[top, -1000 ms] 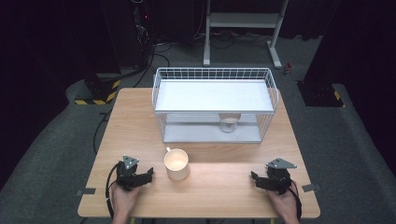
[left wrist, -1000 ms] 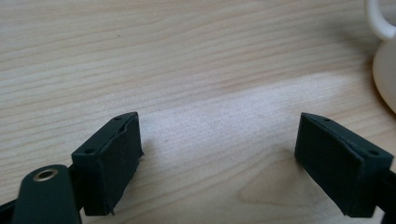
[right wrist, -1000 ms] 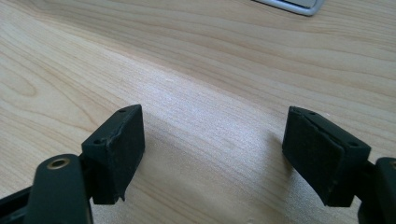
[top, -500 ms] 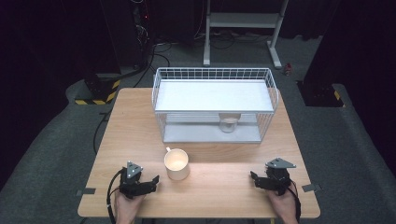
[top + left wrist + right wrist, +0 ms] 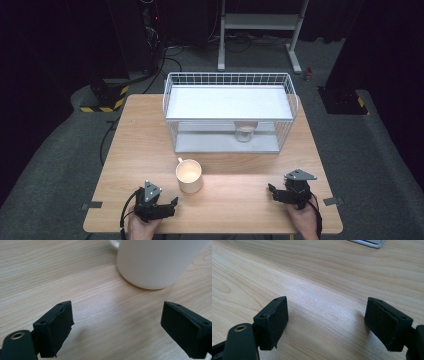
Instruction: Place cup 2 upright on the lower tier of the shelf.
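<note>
High view, approach step: white mug at lower centre of the table, left gripper just below-left, jaws wide, just been opening, nothing between; next likely closing in around the mug body

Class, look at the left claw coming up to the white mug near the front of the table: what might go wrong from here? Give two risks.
1. The left claw is open and aimed at the mug from low and to one side; a jaw may nudge the mug instead of straddling it and slide or tip it.
2. The mug's handle points away toward the wire rack, so the round, smooth body could slip from the pads.
</note>
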Tool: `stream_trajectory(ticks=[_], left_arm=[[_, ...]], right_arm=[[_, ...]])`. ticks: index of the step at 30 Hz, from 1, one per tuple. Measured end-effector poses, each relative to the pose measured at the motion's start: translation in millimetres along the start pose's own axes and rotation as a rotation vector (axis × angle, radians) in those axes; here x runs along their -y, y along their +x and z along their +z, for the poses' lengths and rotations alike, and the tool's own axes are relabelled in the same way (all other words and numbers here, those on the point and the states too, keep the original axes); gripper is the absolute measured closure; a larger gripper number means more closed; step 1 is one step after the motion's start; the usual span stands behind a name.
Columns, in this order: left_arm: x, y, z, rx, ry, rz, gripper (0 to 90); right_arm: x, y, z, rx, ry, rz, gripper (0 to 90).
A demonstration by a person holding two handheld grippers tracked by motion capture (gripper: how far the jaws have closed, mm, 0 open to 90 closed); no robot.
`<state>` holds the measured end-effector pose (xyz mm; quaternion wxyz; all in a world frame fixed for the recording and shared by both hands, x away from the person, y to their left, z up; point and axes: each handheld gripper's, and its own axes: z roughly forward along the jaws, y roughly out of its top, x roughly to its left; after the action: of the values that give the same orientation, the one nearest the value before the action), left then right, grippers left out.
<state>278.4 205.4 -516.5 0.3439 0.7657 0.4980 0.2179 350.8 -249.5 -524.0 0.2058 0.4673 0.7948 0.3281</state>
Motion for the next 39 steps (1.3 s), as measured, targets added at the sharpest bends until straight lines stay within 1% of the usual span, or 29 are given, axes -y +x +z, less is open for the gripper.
stream_trajectory(ticks=[2,5,7,10,16,19,20,21,22,24,25,29,33,34,37,39], left_arm=[[-0.9,-1.9,0.7,0.002,-0.002,0.0,10.6],[-5.7,-9.6,3.7,-0.001,0.005,0.039,9.1],[-8.7,-12.7,5.5,-0.002,0.007,0.057,8.3],[-14.1,-15.4,7.9,0.009,0.012,0.069,6.9],[-24.6,-19.9,13.6,0.028,0.003,0.062,5.0],[-30.4,-23.0,15.9,0.034,0.0,0.085,4.3],[-32.3,-24.3,16.6,0.039,-0.001,0.081,3.9],[-34.3,-24.7,17.4,0.039,-0.003,0.088,3.5],[-34.3,-24.7,17.4,0.039,-0.003,0.088,3.3],[-39.7,-26.5,19.9,0.055,-0.014,0.079,2.8],[-39.7,-26.5,19.9,0.055,-0.014,0.079,2.6],[-48.4,-28.5,25.4,0.072,-0.019,0.07,1.9],[-52.5,-31.2,28.1,0.074,-0.03,0.069,1.7],[-55.2,-31.9,30.5,0.07,-0.03,0.074,1.6],[-57.7,-32.8,32.5,0.064,-0.036,0.065,1.6],[-59.4,-32.6,33.3,0.056,-0.04,0.07,1.7]], right_arm=[[0.0,0.2,0.0,0.001,0.001,0.003,19.1],[0.0,0.2,0.0,0.001,0.001,0.002,19.1],[0.0,0.3,0.0,0.002,0.001,0.003,19.1],[-0.1,0.4,0.1,0.003,0.001,0.004,19.1],[-0.1,0.4,0.1,0.003,0.0,0.004,19.1],[-0.2,0.5,0.1,0.004,0.001,0.005,19.1],[-0.2,0.5,0.1,0.004,0.001,0.005,19.1],[-0.2,0.3,0.2,0.004,0.0,0.002,19.1],[-0.2,0.5,0.1,0.004,0.001,0.005,19.1],[-0.2,0.5,0.1,0.004,0.001,0.005,19.1],[-0.2,0.5,0.1,0.004,0.001,0.005,19.1],[-0.1,0.5,0.1,0.004,0.0,0.004,19.1],[-0.2,0.4,0.1,0.004,0.001,0.003,19.1],[-0.2,0.4,0.1,0.004,0.001,0.003,19.1],[-0.2,0.8,0.0,0.005,0.002,0.007,19.1],[-0.3,0.6,0.2,0.005,0.001,0.005,19.1]])
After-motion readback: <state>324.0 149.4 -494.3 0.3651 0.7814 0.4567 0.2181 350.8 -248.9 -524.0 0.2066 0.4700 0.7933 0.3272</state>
